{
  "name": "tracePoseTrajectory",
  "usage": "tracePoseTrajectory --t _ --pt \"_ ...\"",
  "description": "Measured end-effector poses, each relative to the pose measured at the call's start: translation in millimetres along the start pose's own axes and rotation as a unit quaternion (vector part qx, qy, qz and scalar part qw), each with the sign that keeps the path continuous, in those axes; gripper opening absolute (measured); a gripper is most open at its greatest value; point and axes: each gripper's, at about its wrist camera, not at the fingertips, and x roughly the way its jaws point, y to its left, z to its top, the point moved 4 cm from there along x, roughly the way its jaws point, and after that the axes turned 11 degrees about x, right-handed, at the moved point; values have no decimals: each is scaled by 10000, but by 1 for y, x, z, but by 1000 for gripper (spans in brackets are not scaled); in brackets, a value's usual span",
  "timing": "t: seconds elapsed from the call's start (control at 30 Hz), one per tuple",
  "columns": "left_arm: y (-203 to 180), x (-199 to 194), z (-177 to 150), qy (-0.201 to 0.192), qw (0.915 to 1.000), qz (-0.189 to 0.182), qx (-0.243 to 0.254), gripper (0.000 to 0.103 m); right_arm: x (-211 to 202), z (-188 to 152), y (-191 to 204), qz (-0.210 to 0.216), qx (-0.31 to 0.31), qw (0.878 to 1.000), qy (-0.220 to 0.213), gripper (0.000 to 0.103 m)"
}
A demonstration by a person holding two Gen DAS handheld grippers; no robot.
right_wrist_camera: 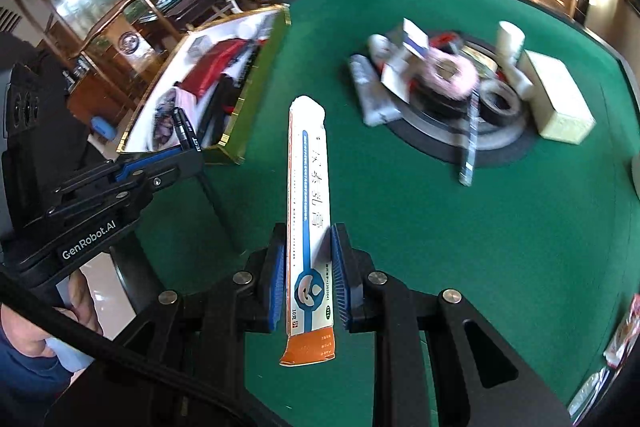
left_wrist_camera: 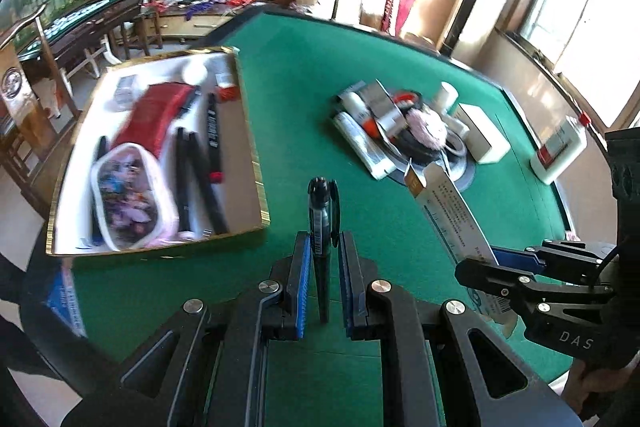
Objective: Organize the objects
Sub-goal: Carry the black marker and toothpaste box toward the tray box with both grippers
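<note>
- the black marker point(left_wrist_camera: 323, 227) is clenched upright in the left gripper point(left_wrist_camera: 325, 281), above the green table point(left_wrist_camera: 360, 67).
- the long ointment box point(right_wrist_camera: 308, 211) is grasped by the right gripper point(right_wrist_camera: 309, 279).
- both are best lowered flat into the white tray point(left_wrist_camera: 80, 163), beside the pens there, before being released.

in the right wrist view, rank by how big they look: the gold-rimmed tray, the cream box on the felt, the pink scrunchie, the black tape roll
1. gold-rimmed tray, plainly the largest.
2. cream box.
3. pink scrunchie.
4. black tape roll.

The scrunchie and tape roll look nearly alike; motion blur makes that order unsure.
</note>
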Motion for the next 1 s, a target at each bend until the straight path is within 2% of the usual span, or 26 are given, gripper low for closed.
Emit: tracePoseTrajectory --t 0.33,0.5,0.63,0.8,0.87,0.93,1.0 --pt "82 -30 21 -210 9986 361 -334 11 22 41 77 428 -397 9983 23 19" --pt "107 -23 14 -149 9982 256 -519 11 39 54 101 513 -451 9977 0 19" --pt "109 -6 2 38 9967 -192 -782 11 47 54 105 503 -462 9976 94 19" --pt "88 5 -27 226 9900 -814 -1128 11 42 54 92 446 -326 9985 62 19" --pt "71 14 -37 414 9925 -909 -700 12 38 51 82 401 -288 9988 36 19" --pt "55 19 -46 613 9957 -691 -1 12 36 45 72 374 -218 9990 93 19" --pt "43 18 -52 740 9912 -761 792 12 33 39 62 357 -137 9992 133 19"
